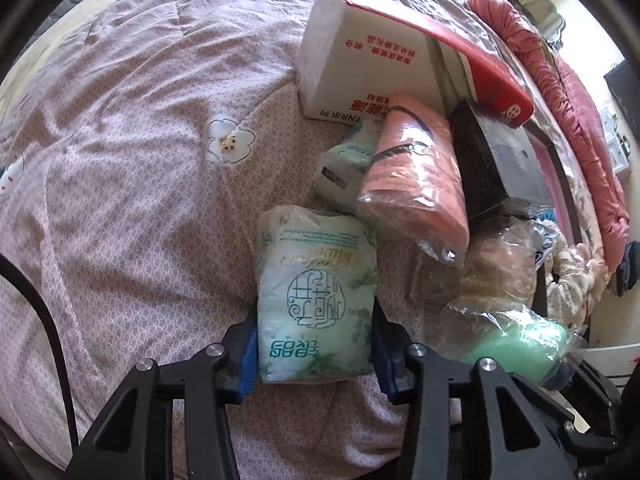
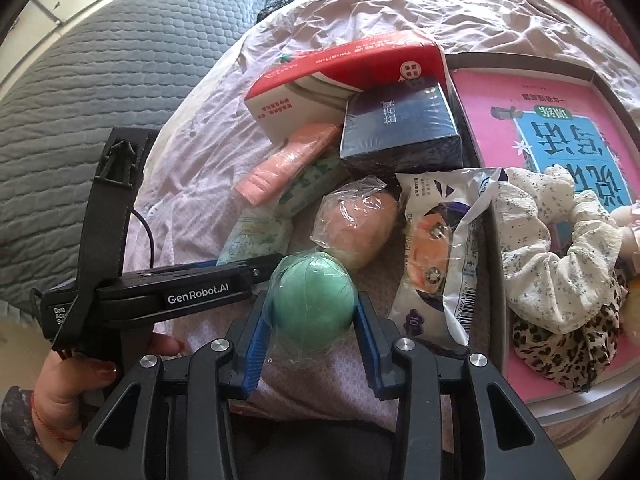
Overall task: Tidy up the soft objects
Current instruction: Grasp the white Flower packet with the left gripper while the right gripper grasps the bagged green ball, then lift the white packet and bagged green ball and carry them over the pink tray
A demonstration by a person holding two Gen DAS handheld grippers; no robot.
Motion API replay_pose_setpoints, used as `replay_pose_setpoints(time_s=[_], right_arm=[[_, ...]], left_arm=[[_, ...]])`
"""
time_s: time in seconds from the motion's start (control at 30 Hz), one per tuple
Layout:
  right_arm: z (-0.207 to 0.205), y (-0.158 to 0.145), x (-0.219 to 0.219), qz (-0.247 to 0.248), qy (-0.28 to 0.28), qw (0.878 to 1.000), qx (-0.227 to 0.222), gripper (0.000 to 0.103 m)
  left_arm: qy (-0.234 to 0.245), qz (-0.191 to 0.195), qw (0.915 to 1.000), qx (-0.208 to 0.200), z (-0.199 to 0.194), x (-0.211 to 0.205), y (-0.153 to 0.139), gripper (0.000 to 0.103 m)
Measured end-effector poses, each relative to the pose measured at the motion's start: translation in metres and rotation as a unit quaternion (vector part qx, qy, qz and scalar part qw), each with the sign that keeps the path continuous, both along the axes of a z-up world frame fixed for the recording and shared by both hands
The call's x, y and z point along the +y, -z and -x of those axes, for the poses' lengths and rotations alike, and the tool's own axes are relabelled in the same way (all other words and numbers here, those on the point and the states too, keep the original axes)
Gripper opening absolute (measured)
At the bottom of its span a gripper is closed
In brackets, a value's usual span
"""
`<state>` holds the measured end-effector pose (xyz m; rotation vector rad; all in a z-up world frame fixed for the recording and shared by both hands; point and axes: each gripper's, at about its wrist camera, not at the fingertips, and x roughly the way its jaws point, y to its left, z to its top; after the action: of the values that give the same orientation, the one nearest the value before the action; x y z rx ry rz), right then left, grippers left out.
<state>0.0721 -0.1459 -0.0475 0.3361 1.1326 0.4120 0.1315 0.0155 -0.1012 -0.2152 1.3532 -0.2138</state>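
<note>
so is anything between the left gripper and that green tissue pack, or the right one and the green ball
Nothing visible. The left gripper already has its jaws on both sides of the green tissue pack, and the right gripper likewise brackets the wrapped green ball. The peach wrapped ball lies just beyond, not between.

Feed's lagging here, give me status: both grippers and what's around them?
Left gripper jaws closed on tissue pack. Right gripper jaws closed on green ball. Peach ball and mask packet crowd close ahead.
</note>
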Motion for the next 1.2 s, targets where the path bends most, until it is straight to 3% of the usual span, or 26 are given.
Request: replay_pose_setpoints(time_s=[0.2, 0.4, 0.63, 1.2], right_arm=[[0.008, -0.009, -0.005, -0.009, 0.003, 1.000, -0.010, 0.042], [0.013, -0.024, -0.009, -0.015, 0.004, 0.999, -0.030, 0.042], [0.018, -0.033, -0.018, -0.062, 0.015, 0.998, -0.028, 0.042], [0.036, -0.072, -0.052, -0.087, 0.056, 0.992, -0.075, 0.042]], left_arm=[[-0.002, 0.018, 0.9998, -0.002, 0.019, 0.012, -0.014, 0.043], [-0.006, 0.011, 0.9998, -0.014, 0.038, 0.021, -0.033, 0.043], [-0.012, 0.011, 0.9994, -0.032, 0.054, 0.030, -0.059, 0.043], [0.010, 0.009, 0.9956, -0.093, 0.069, -0.005, -0.125, 0.043]])
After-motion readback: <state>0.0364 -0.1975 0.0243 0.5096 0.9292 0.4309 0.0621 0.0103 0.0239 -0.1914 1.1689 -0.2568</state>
